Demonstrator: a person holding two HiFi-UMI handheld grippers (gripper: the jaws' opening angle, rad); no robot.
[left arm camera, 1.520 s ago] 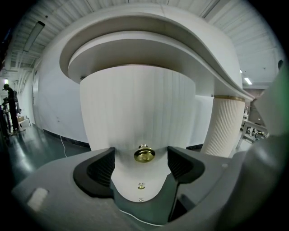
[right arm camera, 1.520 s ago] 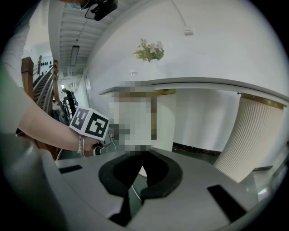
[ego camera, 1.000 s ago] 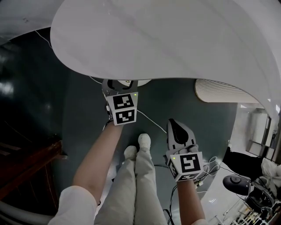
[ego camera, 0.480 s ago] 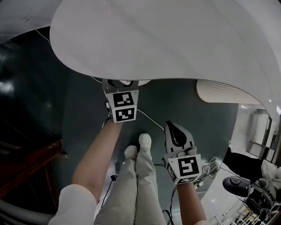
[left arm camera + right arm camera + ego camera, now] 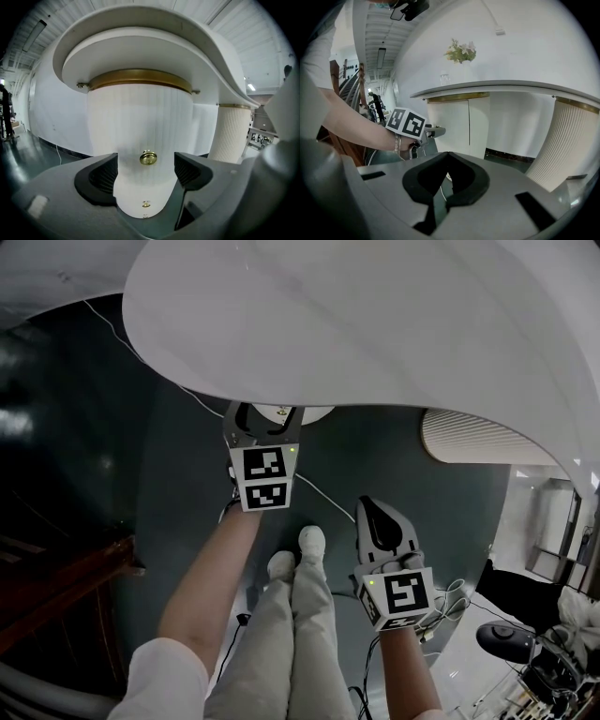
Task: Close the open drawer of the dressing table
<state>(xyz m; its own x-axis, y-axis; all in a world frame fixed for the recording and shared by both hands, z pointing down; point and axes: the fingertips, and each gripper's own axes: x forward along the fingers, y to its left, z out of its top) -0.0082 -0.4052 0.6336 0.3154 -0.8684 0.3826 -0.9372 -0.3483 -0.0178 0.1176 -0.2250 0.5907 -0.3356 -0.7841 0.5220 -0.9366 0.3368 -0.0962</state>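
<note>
The white dressing table (image 5: pixel 394 324) fills the top of the head view. Under its edge a rounded white drawer front (image 5: pixel 281 413) sticks out a little. My left gripper (image 5: pixel 265 414) is right at that front, open. In the left gripper view the ribbed white drawer unit (image 5: pixel 140 117) stands close ahead, and its brass knob (image 5: pixel 148 158) sits between the open jaws of my left gripper (image 5: pixel 146 171), which do not touch it. My right gripper (image 5: pixel 382 519) hangs lower, over the floor, shut and empty. In its own view the right gripper (image 5: pixel 447 159) faces the table, with the left gripper (image 5: pixel 426 132) beside the cabinet.
A second ribbed pedestal (image 5: pixel 478 437) stands at the right under the table top. A thin cable (image 5: pixel 323 495) runs across the dark floor. The person's legs and white shoes (image 5: pixel 298 554) are directly below. Dark wooden furniture (image 5: pixel 56 582) is at the left. Flowers (image 5: pixel 461 50) stand on the table.
The head view has shifted slightly, and more of the left gripper's jaws now show from under the table edge. Both grippers have barely moved.
</note>
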